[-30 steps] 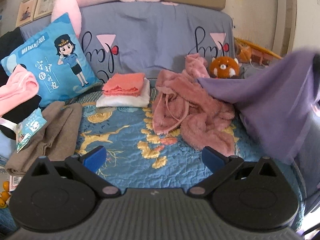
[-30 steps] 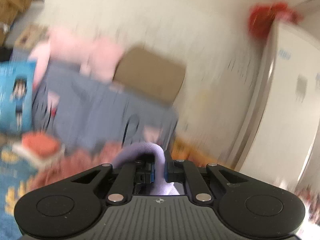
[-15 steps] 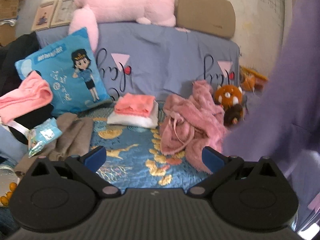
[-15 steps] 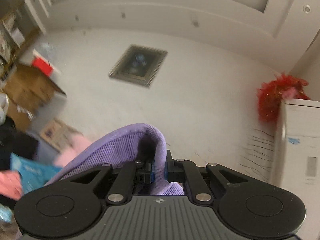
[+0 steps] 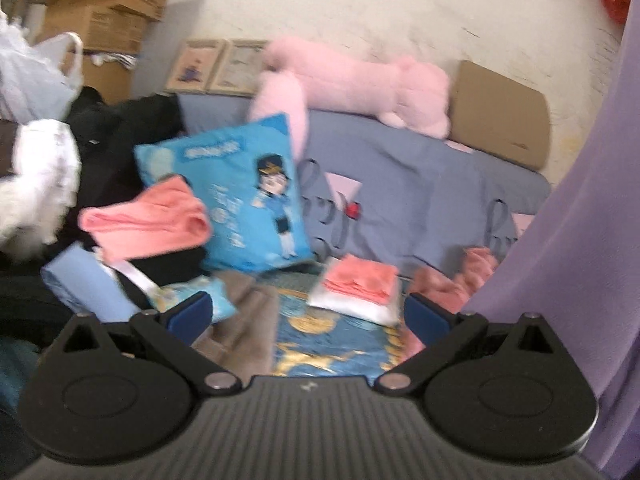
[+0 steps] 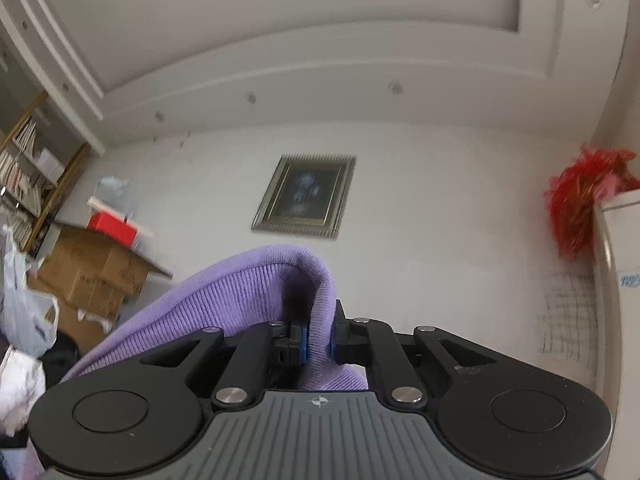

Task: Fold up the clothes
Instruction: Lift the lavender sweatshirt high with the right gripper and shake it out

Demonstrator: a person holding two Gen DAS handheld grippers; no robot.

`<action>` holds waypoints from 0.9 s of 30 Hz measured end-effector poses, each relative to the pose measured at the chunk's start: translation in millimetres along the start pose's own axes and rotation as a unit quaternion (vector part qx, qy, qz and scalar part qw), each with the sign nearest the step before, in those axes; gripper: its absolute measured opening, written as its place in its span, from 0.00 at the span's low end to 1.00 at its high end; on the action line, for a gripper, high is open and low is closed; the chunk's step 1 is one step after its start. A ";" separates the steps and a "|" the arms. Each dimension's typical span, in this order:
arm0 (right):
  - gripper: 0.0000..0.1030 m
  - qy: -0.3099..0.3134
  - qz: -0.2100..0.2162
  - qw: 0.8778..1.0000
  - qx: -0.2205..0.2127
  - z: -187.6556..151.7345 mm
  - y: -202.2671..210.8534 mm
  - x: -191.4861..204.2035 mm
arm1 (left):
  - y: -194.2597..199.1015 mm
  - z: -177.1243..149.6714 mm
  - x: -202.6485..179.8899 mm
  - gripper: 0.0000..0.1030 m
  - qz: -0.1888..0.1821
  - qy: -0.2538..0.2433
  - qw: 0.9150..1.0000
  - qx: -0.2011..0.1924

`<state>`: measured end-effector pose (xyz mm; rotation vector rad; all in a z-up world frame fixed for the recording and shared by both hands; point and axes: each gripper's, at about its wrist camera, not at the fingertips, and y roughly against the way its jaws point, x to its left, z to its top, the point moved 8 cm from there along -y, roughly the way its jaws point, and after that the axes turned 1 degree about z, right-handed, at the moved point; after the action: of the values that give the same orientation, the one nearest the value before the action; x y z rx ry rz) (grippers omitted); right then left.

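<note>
**Purple garment lifted high, left gripper swung aside**

Since the earlier frames, the purple knit garment [image 6: 256, 300] has been raised from the bed, and the right wrist view has been tipped from the sofa up to the wall and ceiling. The left wrist view has been shifted towards the cardboard boxes [image 5: 108, 12] and the white bag [image 5: 36, 76].

The grip is shown only in the right wrist view: a ribbed edge of the garment is pinched between the nearly closed fingers of the right gripper [image 6: 318, 344], and the cloth is draped over its left side. A framed picture [image 6: 306, 196] and a red tassel bunch [image 6: 580, 208] are seen on the wall beyond.

The bed is shown only in the left wrist view. There the garment is seen hanging as a tall purple sheet along the right edge. A folded coral and white stack [image 5: 358, 288] lies on the blue quilt [image 5: 332, 348], with a blue cartoon cushion [image 5: 236, 200] and a pink plush toy [image 5: 360, 80] behind it.

The left gripper [image 5: 306, 316] is held slightly downward, its blue fingers [image 5: 190, 316] spread wide with nothing between them. The right gripper is pointed upward.
</note>
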<state>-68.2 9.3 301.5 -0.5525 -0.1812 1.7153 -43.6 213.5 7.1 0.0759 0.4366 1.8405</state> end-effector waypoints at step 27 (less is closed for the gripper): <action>0.13 0.070 0.018 0.959 0.275 -232.4 -113.8 59.7 | -21.4 -19.6 23.7 1.00 0.053 -0.029 0.998 0.032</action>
<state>130.5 50.6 130.2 -0.2591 0.4033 1.6598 -36.9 235.9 -22.2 0.1994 0.4590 1.9242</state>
